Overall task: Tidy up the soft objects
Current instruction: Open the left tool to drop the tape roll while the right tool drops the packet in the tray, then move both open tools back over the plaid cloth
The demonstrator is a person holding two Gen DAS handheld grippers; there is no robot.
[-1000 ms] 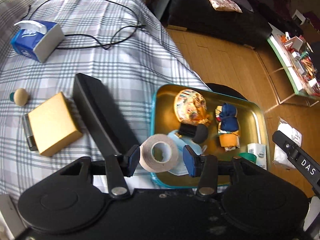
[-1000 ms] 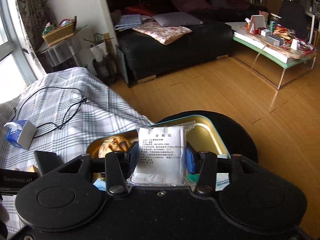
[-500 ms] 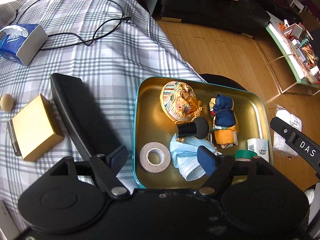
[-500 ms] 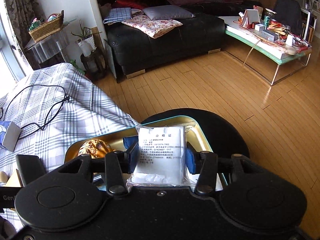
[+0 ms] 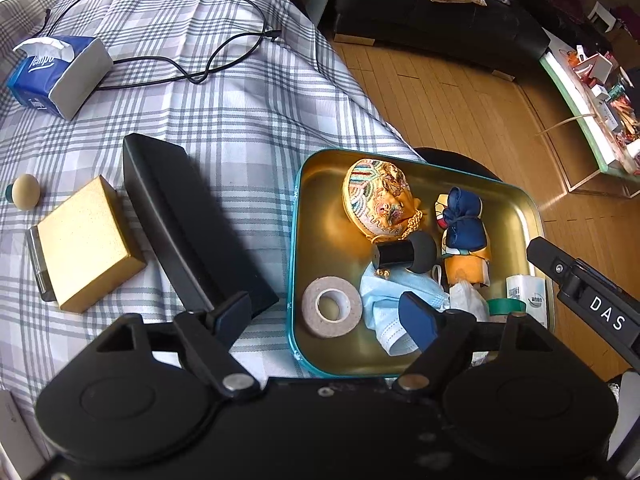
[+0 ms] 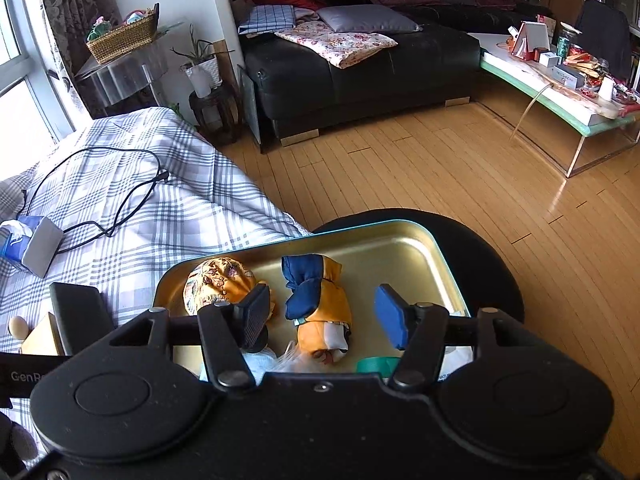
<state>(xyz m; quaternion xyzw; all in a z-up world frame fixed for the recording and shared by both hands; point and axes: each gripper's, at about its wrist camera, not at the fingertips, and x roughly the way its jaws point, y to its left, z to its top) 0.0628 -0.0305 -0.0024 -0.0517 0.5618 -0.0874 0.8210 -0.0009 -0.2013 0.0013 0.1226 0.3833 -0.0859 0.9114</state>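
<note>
The teal tin (image 5: 296,240) is sitting at the near edge of the plaid bedspread (image 5: 224,92), holding tape, mask and pouches. The left gripper (image 5: 326,314) and right gripper (image 6: 322,320) are hovering over it, jaws spreading, nothing between them. A black sofa (image 6: 360,68) is lining the far wall.

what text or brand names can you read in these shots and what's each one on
"Tempo": blue tissue box on the checked cloth.
"DAS": right tongs, seen from the left wrist view.
"GenR", cut off: left tongs, seen from the right wrist view.
White packet in the tin: print too small to read.
</note>
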